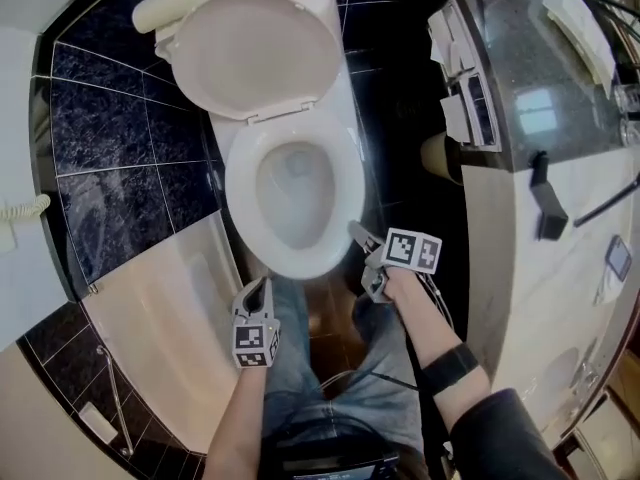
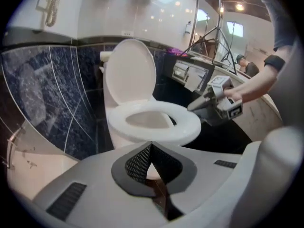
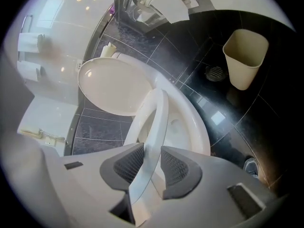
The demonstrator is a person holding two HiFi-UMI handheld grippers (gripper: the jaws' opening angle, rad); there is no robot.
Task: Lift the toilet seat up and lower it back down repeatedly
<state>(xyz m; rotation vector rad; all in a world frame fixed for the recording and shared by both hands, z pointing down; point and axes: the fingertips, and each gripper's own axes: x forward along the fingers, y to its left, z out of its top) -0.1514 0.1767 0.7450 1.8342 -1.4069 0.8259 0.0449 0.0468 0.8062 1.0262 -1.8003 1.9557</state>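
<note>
In the head view the toilet stands on dark tiled floor with its lid (image 1: 255,53) tipped back at the far end and the toilet seat (image 1: 240,183) over the bowl; the right gripper (image 1: 358,233) reaches the near right edge of the seat, while the left gripper (image 1: 258,293) hangs near the front of the bowl, apart from it, above the person's jeans (image 1: 300,368). In the left gripper view the left gripper's pads meet at their tips with nothing between them, and beyond them the white seat ring lies in the middle of the scene with the right gripper on its right edge. In the right gripper view the seat's rim runs straight up between the two dark pads, which clamp it from both sides; the seat is tilted up off the bowl rim (image 3: 197,122), the lid lies far left, and a beige waste bin (image 3: 244,56) stands on the floor at far right
</note>
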